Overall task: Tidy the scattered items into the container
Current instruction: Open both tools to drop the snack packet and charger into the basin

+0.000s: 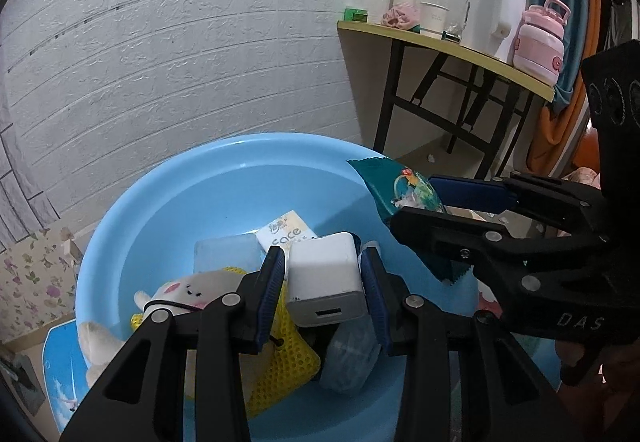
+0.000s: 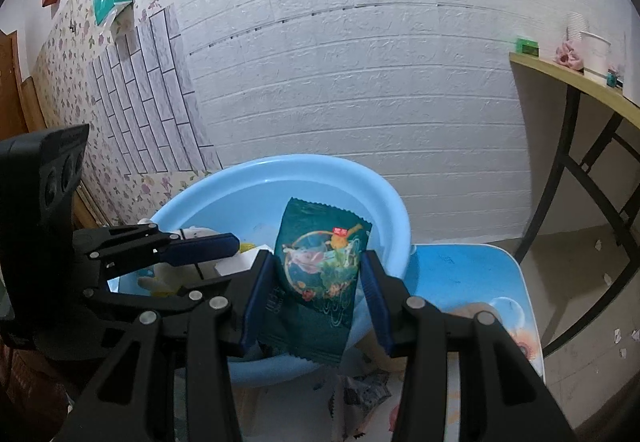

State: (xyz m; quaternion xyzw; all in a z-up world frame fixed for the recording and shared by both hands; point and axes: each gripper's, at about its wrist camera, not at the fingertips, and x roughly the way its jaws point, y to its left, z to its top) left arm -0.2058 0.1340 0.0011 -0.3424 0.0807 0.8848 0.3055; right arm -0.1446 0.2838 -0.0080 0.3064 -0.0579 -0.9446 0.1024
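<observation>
A light blue basin [image 1: 168,209] stands in front of me; it also shows in the right wrist view [image 2: 384,201]. My left gripper [image 1: 324,274] is shut on a white charger cube [image 1: 326,278] and holds it over the basin. My right gripper [image 2: 318,274] is shut on a dark green snack packet [image 2: 320,274], above the basin's near right rim; the packet also shows in the left wrist view [image 1: 400,189]. In the basin lie a plush toy [image 1: 176,294], a yellow mesh sponge [image 1: 280,362], a "face" box [image 1: 286,232], a pale blue block [image 1: 226,252] and a clear wrapped item [image 1: 352,354].
The basin rests on a blue printed table [image 2: 472,274]. Loose packets [image 2: 364,398] lie on it near my right gripper. A folding table [image 1: 448,45] at the right carries a white kettle [image 1: 496,13], cups and a pink bottle [image 1: 542,37]. A white brick wall is behind.
</observation>
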